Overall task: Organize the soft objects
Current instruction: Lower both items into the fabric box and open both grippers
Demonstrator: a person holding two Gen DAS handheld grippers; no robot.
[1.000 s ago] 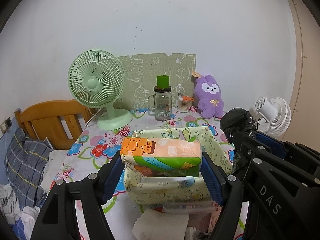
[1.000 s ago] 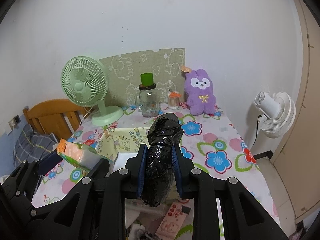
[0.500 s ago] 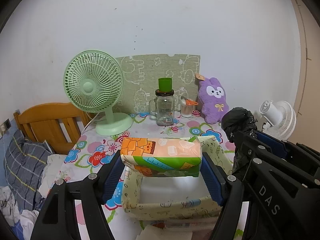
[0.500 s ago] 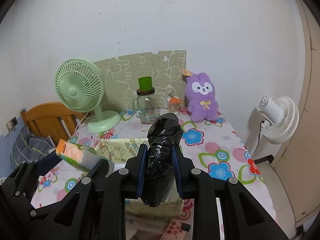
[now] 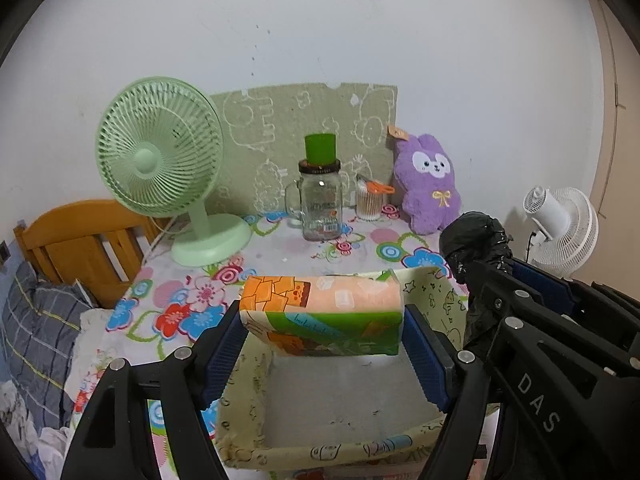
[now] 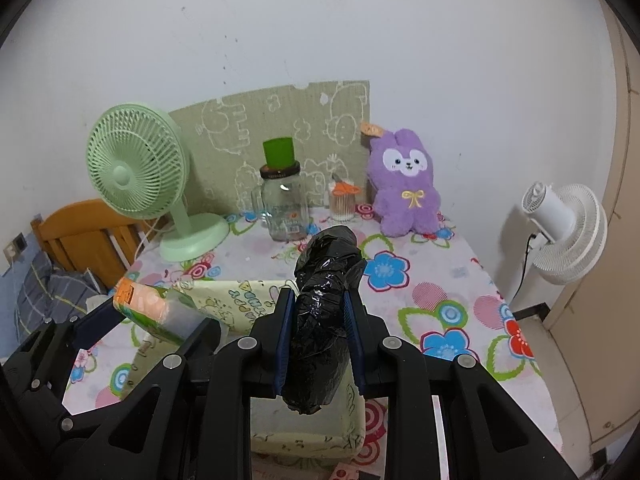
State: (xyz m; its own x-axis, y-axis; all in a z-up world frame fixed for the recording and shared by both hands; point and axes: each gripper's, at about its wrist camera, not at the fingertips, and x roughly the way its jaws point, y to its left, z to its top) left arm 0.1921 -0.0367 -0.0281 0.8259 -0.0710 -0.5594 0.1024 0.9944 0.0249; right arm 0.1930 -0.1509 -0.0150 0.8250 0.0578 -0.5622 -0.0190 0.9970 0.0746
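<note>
While both loads hang over the empty fabric bin (image 5: 320, 446) near the desk's front edge, my left gripper (image 5: 324, 344) clamps the tissue pack (image 5: 320, 314) and my right gripper (image 6: 318, 340) the black bag bundle (image 6: 324, 304); neither is stowed yet.

- The left gripper (image 5: 324, 336) is tilted a little downward. Its jaws are set wide, and a soft pack is squeezed between the blue pads (image 5: 424, 360).
- The right gripper (image 6: 318, 320) is tilted downward too. Its jaws are pulled close together, and a black bundle is pinched between them.
- The two grippers are held side by side, close together.
</note>
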